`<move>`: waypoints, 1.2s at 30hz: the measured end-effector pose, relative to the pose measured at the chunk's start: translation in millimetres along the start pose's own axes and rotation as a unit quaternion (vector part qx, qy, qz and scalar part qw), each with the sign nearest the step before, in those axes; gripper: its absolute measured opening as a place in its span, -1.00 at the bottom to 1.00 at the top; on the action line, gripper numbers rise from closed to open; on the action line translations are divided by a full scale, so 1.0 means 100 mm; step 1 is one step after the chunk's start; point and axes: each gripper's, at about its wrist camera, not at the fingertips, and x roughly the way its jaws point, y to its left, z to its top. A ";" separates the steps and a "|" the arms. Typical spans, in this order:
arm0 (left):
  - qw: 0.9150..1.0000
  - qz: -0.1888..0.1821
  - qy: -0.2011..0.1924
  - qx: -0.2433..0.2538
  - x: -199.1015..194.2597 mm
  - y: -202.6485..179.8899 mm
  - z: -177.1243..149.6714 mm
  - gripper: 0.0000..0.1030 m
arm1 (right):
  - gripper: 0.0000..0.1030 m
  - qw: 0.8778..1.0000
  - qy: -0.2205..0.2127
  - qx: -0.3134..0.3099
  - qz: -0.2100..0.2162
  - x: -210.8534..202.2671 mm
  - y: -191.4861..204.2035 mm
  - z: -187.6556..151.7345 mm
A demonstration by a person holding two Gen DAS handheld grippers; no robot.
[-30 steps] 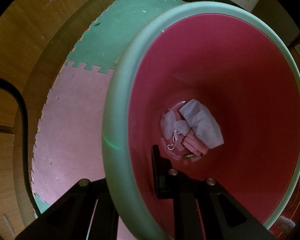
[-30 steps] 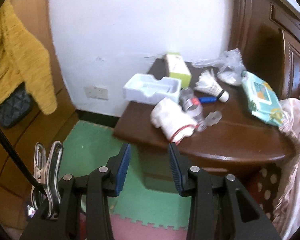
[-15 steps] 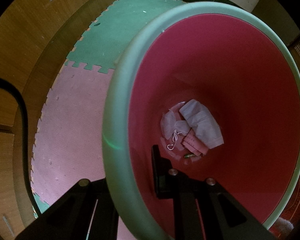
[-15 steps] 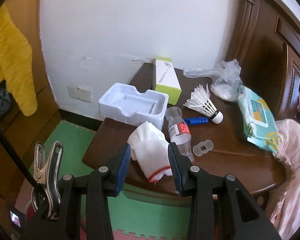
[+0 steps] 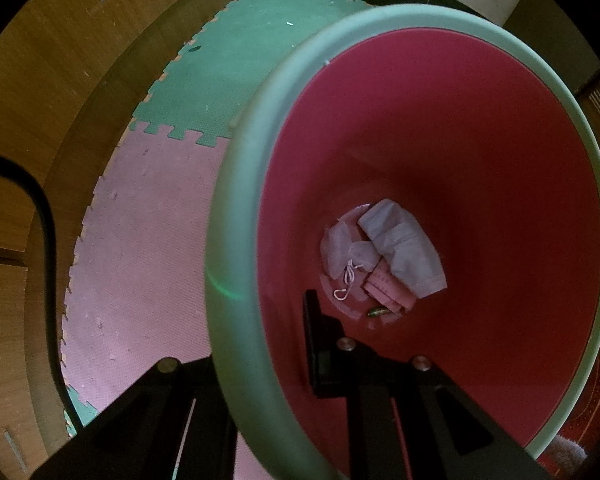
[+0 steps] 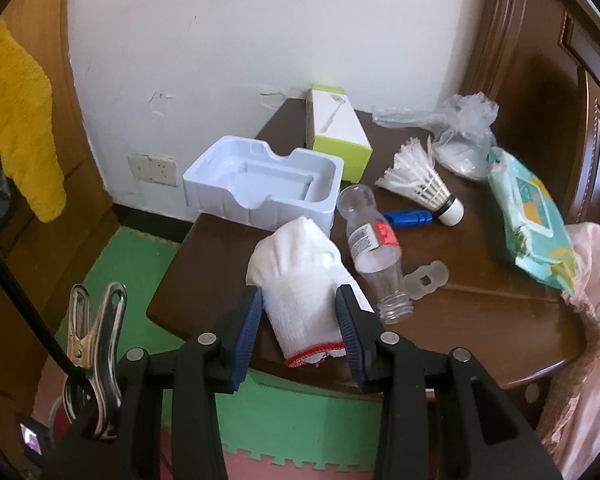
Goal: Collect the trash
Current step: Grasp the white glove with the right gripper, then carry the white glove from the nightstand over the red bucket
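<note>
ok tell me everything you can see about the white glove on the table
The white glove is knitted cotton by the look of it, with a red-stitched cuff that faces the camera near the front edge of the brown table. It lies crumpled, fingers bunched toward the white plastic tray. The right gripper has its blue pads on either side of it, apparently not squeezing yet. An empty clear bottle lies close beside it.

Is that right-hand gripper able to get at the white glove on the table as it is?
Probably yes. The right gripper already has its open jaws on either side of the white glove, which lies at the table's near edge; nothing blocks it.
</note>
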 end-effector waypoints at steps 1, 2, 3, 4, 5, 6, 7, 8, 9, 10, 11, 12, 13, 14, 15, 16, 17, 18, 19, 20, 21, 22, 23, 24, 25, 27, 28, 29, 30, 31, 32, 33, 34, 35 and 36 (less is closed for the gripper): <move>1.000 0.000 0.000 0.000 0.00 0.00 0.00 -0.80 | -0.25 1.000 0.001 0.005 0.006 0.01 -0.01 -0.01; 1.000 0.000 0.000 0.000 0.00 0.00 0.00 -0.81 | -0.29 1.000 0.001 0.008 0.007 0.03 -0.01 -0.03; 1.000 0.000 0.000 0.001 0.00 0.00 0.00 -0.80 | -0.35 1.000 -0.004 0.007 0.003 0.03 -0.01 -0.04; 1.000 0.000 0.000 0.000 0.00 0.00 0.00 -0.81 | -0.41 1.000 -0.005 0.004 0.001 0.03 0.00 -0.04; 1.000 0.000 0.000 0.001 0.00 0.00 0.00 -0.81 | -0.44 1.000 -0.006 -0.004 -0.004 0.02 0.02 -0.05; 1.000 0.000 0.000 0.000 0.00 0.00 0.00 -0.80 | -0.46 1.000 -0.007 -0.008 -0.005 0.02 0.03 -0.05; 1.000 0.000 0.000 0.000 0.00 0.00 0.00 -0.80 | -0.48 1.000 -0.007 -0.014 -0.005 0.02 0.05 -0.06; 1.000 0.000 0.000 0.000 0.00 0.00 0.00 -0.80 | -0.50 1.000 -0.007 -0.017 -0.005 0.01 0.06 -0.06; 1.000 0.000 0.000 0.000 -0.01 0.00 0.00 -0.80 | -0.53 1.000 -0.008 -0.019 -0.007 0.01 0.06 -0.06; 1.000 0.000 0.000 0.000 -0.01 0.00 0.01 -0.80 | -0.56 1.000 -0.009 -0.021 -0.009 0.00 0.07 -0.07; 1.000 0.000 0.000 0.000 -0.01 0.00 0.00 -0.81 | -0.56 1.000 -0.009 -0.021 -0.008 0.00 0.07 -0.07; 1.000 0.000 0.000 0.000 -0.01 0.00 0.01 -0.81 | -0.56 1.000 -0.009 -0.019 -0.006 0.00 0.07 -0.07; 1.000 0.000 0.000 0.000 -0.01 0.00 0.01 -0.80 | -0.57 1.000 -0.010 -0.018 -0.003 -0.01 0.08 -0.07; 1.000 0.000 0.000 0.000 -0.01 0.00 0.00 -0.80 | -0.58 1.000 -0.011 -0.017 0.001 -0.02 0.09 -0.08; 1.000 0.000 0.000 0.000 -0.01 0.00 0.01 -0.80 | -0.60 1.000 -0.012 -0.017 0.005 -0.03 0.10 -0.08; 1.000 0.000 0.000 0.000 -0.01 0.00 0.01 -0.81 | -0.61 1.000 -0.012 -0.018 0.007 -0.04 0.11 -0.08; 1.000 0.000 0.000 0.000 -0.01 0.00 0.00 -0.81 | -0.61 1.000 -0.013 -0.022 0.010 -0.07 0.14 -0.10; 1.000 0.000 0.000 0.000 -0.01 0.00 0.01 -0.81 | -0.62 1.000 -0.013 -0.025 0.011 -0.08 0.16 -0.11; 1.000 0.000 0.000 0.000 -0.01 0.00 0.00 -0.81 | -0.62 0.999 -0.013 -0.029 0.015 -0.11 0.20 -0.13; 1.000 0.000 0.000 0.001 -0.01 0.00 0.00 -0.81 | -0.62 0.999 -0.014 -0.033 0.019 -0.13 0.23 -0.14; 1.000 0.000 0.000 0.000 -0.01 0.01 0.00 -0.81 | -0.62 0.999 -0.014 -0.037 0.021 -0.16 0.27 -0.16; 1.000 0.000 0.000 0.000 -0.01 0.01 0.00 -0.81 | -0.62 0.999 -0.014 -0.040 0.024 -0.18 0.31 -0.18; 1.000 0.000 0.001 0.000 -0.01 0.01 0.00 -0.81 | -0.62 0.999 -0.014 -0.041 0.026 -0.20 0.34 -0.20; 1.000 0.000 0.000 0.000 -0.01 0.01 0.01 -0.81 | -0.62 0.999 -0.014 -0.042 0.029 -0.21 0.36 -0.21; 1.000 0.000 0.000 0.000 -0.01 0.01 0.01 -0.81 | -0.62 0.998 -0.015 -0.042 0.035 -0.24 0.41 -0.23; 1.000 0.000 0.000 0.000 -0.01 0.01 0.01 -0.81 | -0.62 0.998 -0.015 -0.043 0.044 -0.27 0.46 -0.26; 1.000 0.000 0.000 0.000 -0.01 0.01 0.01 -0.81 | -0.62 0.998 -0.015 -0.046 0.049 -0.28 0.50 -0.28; 1.000 0.000 0.001 0.000 -0.01 0.01 0.01 -0.80 | -0.62 0.997 -0.015 -0.050 0.054 -0.30 0.55 -0.30; 1.000 0.000 0.001 0.000 -0.01 0.01 0.01 -0.81 | -0.62 0.997 -0.014 -0.055 0.058 -0.30 0.59 -0.33; 1.000 0.000 0.001 0.000 -0.01 0.01 0.01 -0.81 | -0.62 0.996 -0.012 -0.060 0.064 -0.31 0.66 -0.36; 1.000 0.000 0.000 0.000 -0.01 0.01 0.01 -0.81 | -0.62 0.996 -0.011 -0.063 0.069 -0.32 0.70 -0.39; 1.000 0.000 0.000 0.000 -0.01 0.01 0.01 -0.81 | -0.62 0.995 -0.009 -0.066 0.074 -0.32 0.73 -0.42; 1.000 0.000 0.000 0.000 -0.01 0.01 0.01 -0.81 | -0.62 0.994 -0.004 -0.069 0.083 -0.32 0.80 -0.46; 1.000 0.000 0.001 0.000 -0.01 0.01 0.01 -0.81 | -0.62 0.993 -0.001 -0.071 0.089 -0.31 0.84 -0.50; 1.000 0.000 0.001 0.000 -0.01 0.01 0.01 -0.81 | -0.62 0.993 0.004 -0.075 0.096 -0.31 0.89 -0.54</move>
